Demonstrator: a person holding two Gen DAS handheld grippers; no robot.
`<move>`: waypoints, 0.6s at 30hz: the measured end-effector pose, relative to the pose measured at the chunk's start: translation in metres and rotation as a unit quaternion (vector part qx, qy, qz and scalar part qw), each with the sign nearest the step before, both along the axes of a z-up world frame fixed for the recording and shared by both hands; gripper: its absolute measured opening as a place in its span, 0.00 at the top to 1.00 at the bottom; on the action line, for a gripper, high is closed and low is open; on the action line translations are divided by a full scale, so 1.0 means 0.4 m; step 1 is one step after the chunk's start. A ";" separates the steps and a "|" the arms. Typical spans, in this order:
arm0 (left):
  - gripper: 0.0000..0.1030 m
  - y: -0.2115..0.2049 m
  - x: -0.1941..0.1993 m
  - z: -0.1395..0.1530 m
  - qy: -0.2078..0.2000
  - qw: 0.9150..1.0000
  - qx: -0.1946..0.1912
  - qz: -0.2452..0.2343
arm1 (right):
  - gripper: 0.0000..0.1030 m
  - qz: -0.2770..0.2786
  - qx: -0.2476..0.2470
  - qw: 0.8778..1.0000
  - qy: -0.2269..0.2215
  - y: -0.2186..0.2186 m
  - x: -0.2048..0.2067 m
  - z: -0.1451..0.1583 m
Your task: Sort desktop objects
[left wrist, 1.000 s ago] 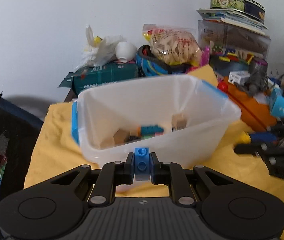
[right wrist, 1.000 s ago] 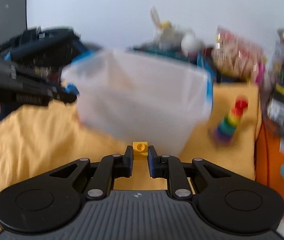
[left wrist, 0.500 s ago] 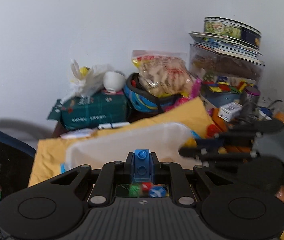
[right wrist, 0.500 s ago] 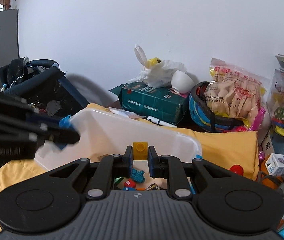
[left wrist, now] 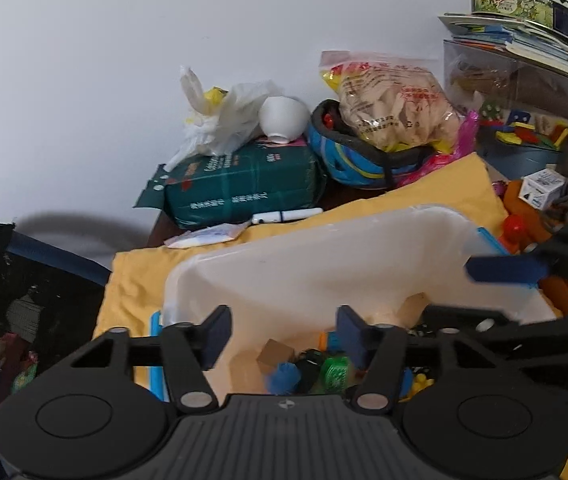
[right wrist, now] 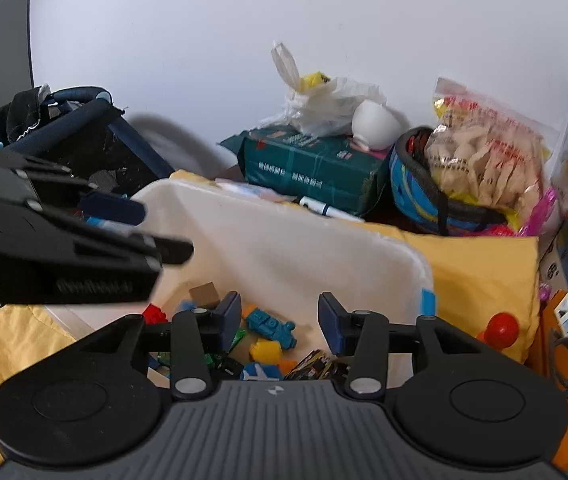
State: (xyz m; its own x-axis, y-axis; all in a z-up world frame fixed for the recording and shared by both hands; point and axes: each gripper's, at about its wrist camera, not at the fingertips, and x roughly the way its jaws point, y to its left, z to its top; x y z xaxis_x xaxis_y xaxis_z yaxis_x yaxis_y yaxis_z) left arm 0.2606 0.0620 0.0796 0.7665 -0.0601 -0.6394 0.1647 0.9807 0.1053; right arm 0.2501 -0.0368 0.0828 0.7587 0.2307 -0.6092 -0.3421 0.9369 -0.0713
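Plastic toy bricks (right wrist: 270,326) in the translucent white bin (right wrist: 284,240) (light, rigid) suit flat-side pinches; left gripper (left wrist: 282,334) and right gripper (right wrist: 280,316) gape wide, empty.

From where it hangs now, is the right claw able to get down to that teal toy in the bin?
Probably yes. The right claw is open and empty over the white bin, and the teal toy lies uncovered below between its fingers. The left claw hovers off to the side, not in the way.
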 end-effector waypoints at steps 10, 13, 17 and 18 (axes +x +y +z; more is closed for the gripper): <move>0.27 -0.033 -0.063 0.071 -0.047 0.996 0.050 0.054 | 0.29 -0.015 0.001 1.000 -0.006 -0.022 -0.006 0.063; 0.25 -0.066 -0.095 0.086 -0.076 0.990 0.101 0.059 | 0.22 -0.018 0.008 1.000 -0.002 -0.031 -0.008 0.076; 0.25 -0.060 -0.107 0.114 -0.060 0.993 0.072 0.070 | 0.18 -0.030 -0.001 1.000 -0.008 -0.037 -0.013 0.095; 0.25 -0.051 -0.106 0.117 -0.055 0.994 0.057 0.072 | 0.16 -0.032 0.001 0.999 -0.006 -0.041 -0.012 0.100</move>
